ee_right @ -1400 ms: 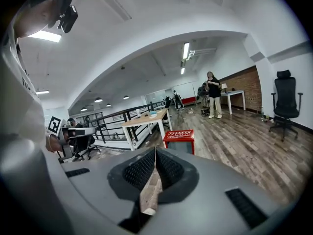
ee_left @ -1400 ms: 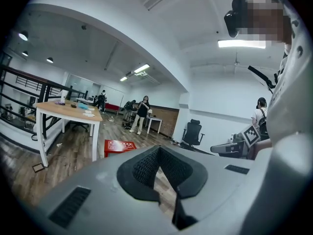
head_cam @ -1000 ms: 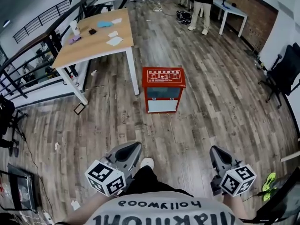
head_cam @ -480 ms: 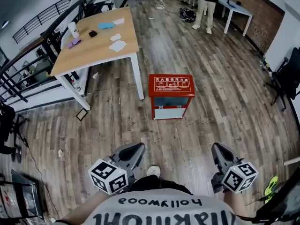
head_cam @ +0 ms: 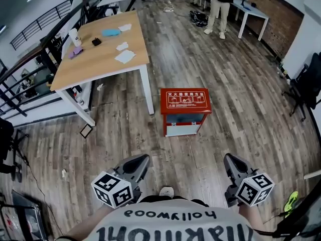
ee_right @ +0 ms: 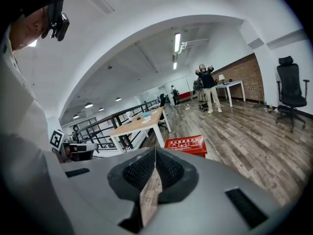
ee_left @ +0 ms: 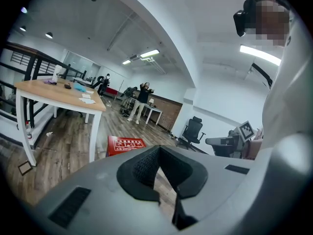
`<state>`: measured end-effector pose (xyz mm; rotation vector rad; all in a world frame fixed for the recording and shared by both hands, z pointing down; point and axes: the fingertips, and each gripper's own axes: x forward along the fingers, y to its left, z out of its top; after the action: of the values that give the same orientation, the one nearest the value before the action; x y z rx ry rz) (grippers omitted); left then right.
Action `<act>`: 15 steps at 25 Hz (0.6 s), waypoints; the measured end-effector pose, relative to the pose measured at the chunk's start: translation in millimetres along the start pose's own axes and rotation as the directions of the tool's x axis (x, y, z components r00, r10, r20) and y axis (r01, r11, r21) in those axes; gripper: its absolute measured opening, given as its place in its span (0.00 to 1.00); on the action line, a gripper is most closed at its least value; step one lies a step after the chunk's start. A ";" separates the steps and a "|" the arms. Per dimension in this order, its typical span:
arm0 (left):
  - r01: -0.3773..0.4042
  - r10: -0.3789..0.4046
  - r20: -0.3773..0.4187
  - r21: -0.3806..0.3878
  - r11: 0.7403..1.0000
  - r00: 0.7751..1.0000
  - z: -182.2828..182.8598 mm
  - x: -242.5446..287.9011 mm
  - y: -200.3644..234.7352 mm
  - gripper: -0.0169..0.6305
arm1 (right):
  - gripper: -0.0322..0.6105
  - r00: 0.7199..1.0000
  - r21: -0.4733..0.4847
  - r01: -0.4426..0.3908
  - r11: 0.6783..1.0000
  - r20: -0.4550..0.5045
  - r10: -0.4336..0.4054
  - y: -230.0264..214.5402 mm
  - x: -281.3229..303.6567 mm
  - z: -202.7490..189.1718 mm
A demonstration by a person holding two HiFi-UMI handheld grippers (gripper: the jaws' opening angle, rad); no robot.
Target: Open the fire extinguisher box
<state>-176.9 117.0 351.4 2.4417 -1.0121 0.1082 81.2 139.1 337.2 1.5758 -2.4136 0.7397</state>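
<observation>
The red fire extinguisher box (head_cam: 184,100) stands on the wooden floor ahead of me, lid down, with a pale front panel (head_cam: 183,128) below a dark window. It also shows in the left gripper view (ee_left: 124,143) and in the right gripper view (ee_right: 188,143), beyond the jaws. My left gripper (head_cam: 143,159) and right gripper (head_cam: 229,159) are held low at my sides, well short of the box. Both point toward it. Each has its jaws shut with nothing between them (ee_left: 157,151) (ee_right: 155,151).
A wooden table (head_cam: 100,51) with papers and a cup stands left of the box, one white leg (head_cam: 149,92) close to it. A black railing (head_cam: 30,49) runs along the left. A person (head_cam: 219,6) stands far back by a white desk (head_cam: 251,11). An office chair (head_cam: 306,79) is at the right.
The box has drawn nearer and sits lower and more central in the head view. Both grippers have travelled forward with me, keeping their places at the bottom of the view, jaws unchanged.
</observation>
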 end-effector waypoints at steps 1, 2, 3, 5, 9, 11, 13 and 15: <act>0.002 -0.002 0.005 0.002 1.000 1.000 4.1 2.6 4.5 0.04 | 0.07 1.000 -0.013 -0.002 1.000 -0.002 0.002 1.9 5.5 2.2; 0.005 -0.005 0.010 0.004 1.000 1.000 8.1 5.3 8.2 0.04 | 0.07 1.000 -0.029 -0.002 1.000 -0.006 0.002 3.8 10.6 4.6; 0.008 -0.008 0.013 0.006 1.000 1.000 11.7 8.0 11.3 0.04 | 0.07 1.000 -0.046 -0.003 0.999 -0.011 0.002 5.3 15.1 6.8; 0.013 -0.013 0.016 0.009 1.000 1.000 16.8 13.5 16.0 0.04 | 0.07 1.000 -0.066 -0.004 0.998 -0.017 0.003 4.8 22.5 9.7; 0.015 -0.015 0.017 0.013 1.000 1.000 22.5 25.0 25.3 0.04 | 0.07 1.000 -0.045 0.008 0.999 -0.010 -0.008 -6.0 34.8 12.8; 0.019 -0.019 0.017 0.020 1.000 1.000 27.2 29.5 28.3 0.04 | 0.07 1.000 -0.035 0.012 0.999 0.000 -0.012 -9.7 39.0 15.5; 0.023 -0.024 0.019 0.028 0.999 1.000 33.1 34.1 29.7 0.04 | 0.07 1.000 -0.032 0.018 0.999 0.006 -0.018 -13.1 42.1 18.3; 0.026 -0.027 0.022 0.034 0.999 0.999 37.7 40.6 31.3 0.04 | 0.07 1.000 -0.029 0.021 0.999 0.010 -0.021 -17.1 45.3 20.6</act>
<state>-173.1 54.3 341.5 2.4908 -0.9951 0.0896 79.8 86.8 342.6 1.5954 -2.3997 0.6918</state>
